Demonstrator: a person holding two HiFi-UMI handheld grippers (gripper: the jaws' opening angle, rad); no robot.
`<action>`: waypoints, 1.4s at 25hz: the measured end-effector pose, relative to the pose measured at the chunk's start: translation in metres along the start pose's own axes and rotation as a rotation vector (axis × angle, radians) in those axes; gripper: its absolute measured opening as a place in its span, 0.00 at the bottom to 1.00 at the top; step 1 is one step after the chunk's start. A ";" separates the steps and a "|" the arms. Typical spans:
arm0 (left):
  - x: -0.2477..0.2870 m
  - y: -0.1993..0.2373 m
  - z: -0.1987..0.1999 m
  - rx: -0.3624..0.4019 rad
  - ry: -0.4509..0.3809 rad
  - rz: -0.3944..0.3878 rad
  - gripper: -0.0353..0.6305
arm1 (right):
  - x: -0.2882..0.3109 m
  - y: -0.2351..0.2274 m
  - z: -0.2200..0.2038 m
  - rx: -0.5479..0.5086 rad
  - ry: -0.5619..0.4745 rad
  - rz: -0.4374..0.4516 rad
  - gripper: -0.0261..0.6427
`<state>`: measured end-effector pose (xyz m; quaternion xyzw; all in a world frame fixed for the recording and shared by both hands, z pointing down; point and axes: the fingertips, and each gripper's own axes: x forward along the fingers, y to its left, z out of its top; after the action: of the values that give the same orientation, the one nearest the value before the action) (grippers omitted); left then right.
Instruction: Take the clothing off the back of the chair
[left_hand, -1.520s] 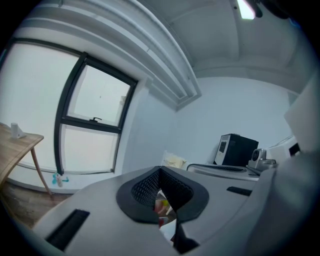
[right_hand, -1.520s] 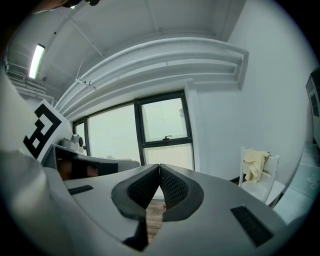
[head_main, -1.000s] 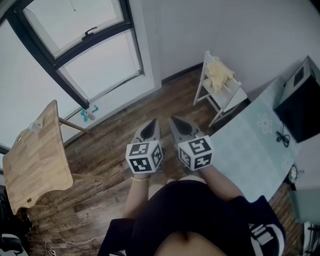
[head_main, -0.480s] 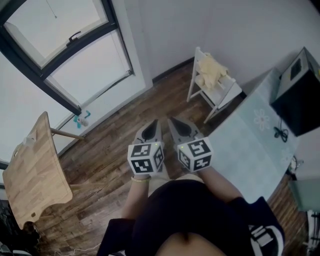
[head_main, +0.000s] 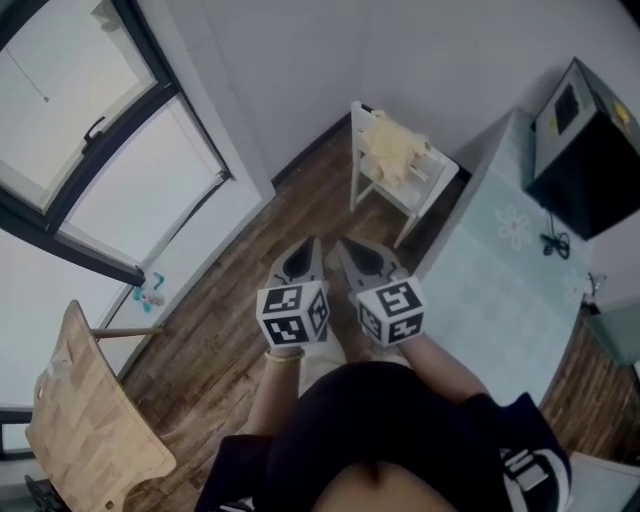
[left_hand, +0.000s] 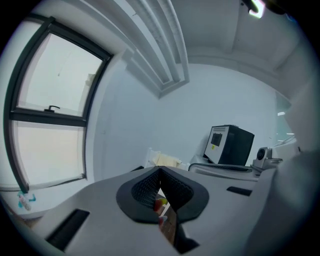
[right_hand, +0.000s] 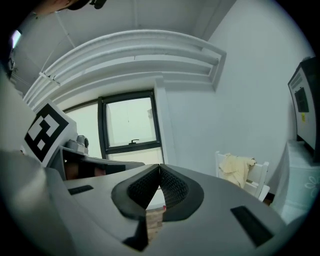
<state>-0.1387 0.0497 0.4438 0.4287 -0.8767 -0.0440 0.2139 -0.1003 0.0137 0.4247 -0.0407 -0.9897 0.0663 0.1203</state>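
A pale yellow garment (head_main: 395, 148) hangs over the back of a white chair (head_main: 425, 196) by the far wall. The same garment (right_hand: 236, 166) shows right of centre in the right gripper view, and the garment (left_hand: 166, 160) sits small and distant in the left gripper view. My left gripper (head_main: 303, 252) and right gripper (head_main: 348, 250) are held side by side in front of the body, both shut and empty, well short of the chair. Neither touches anything.
A pale green table (head_main: 500, 280) runs along the right with a black box-shaped appliance (head_main: 585, 150) on it. A wooden chair (head_main: 85, 430) stands at the lower left. A large dark-framed window (head_main: 90, 130) fills the left wall. Wooden floor (head_main: 230, 330) lies between me and the white chair.
The view has swung: the white chair with the garment has shifted left and up, toward the centre, and the wooden chair has slid down-left. Both grippers stay shut and together.
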 end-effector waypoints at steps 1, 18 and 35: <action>0.011 0.001 0.005 0.008 0.008 -0.021 0.06 | 0.007 -0.008 0.003 0.005 -0.001 -0.023 0.06; 0.165 0.015 0.070 0.088 0.128 -0.344 0.06 | 0.080 -0.121 0.047 0.101 -0.050 -0.446 0.06; 0.258 0.010 0.079 0.166 0.218 -0.583 0.06 | 0.114 -0.189 0.041 0.157 -0.036 -0.744 0.06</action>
<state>-0.3183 -0.1508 0.4615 0.6800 -0.6893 0.0143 0.2493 -0.2331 -0.1669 0.4386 0.3321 -0.9306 0.0943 0.1215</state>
